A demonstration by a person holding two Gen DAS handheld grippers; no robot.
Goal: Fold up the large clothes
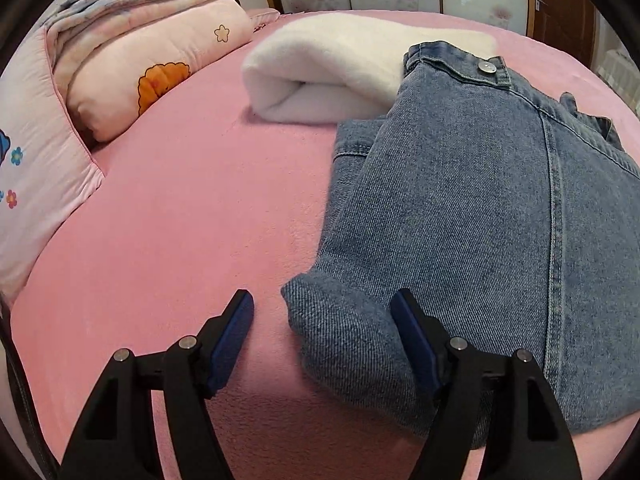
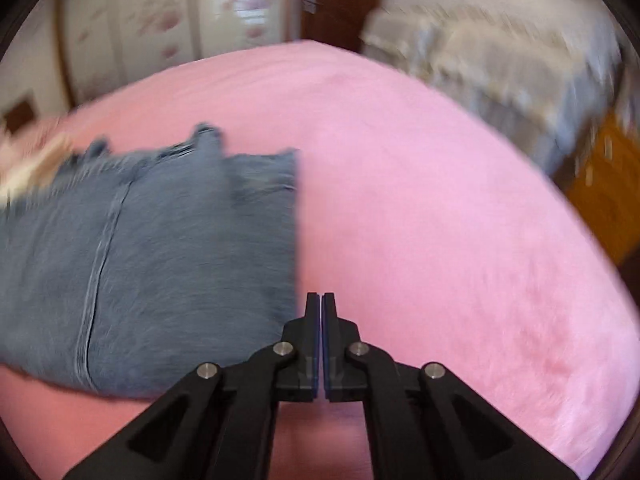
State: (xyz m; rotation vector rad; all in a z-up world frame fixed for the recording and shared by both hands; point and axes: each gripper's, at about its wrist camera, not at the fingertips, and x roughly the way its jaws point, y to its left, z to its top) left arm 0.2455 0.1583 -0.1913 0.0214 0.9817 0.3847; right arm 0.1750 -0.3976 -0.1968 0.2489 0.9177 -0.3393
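**Mia:** Where are the jeans (image 1: 472,216)?

**Ben:** They lie folded on the pink bed (image 1: 180,240). In the left view the rolled end of the fold sits between the two pads of the left claw (image 1: 322,308).

**Mia:** Is the left claw pinching them?

**Ben:** No. Its jaws stand wide apart. The right pad (image 1: 412,340) is over the denim, and it may touch it, I can't tell. The left pad (image 1: 232,332) is over bare pink sheet, apart from the jeans.

**Mia:** What is past that claw?

**Ben:** The waistband with a silver button (image 1: 487,66) is at the far end. It lies partly on a white fluffy blanket (image 1: 320,76). Far off to the claw's left is a pink quilt (image 1: 152,64) with an orange picture on it.

**Mia:** And the right claw (image 2: 322,300)?

**Ben:** Its jaws are pressed together with nothing between them. It hangs over the pink bed (image 2: 440,200).

**Mia:** Where are the jeans (image 2: 160,248) from there?

**Ben:** Just to its left. Their straight side edge runs away from the claw tips. I can't tell if the tips touch the cloth. That picture is blurry.

**Mia:** Anything else?

**Ben:** Far ahead are flowery doors (image 2: 168,20), and to the right a pale lacy cover (image 2: 500,64).
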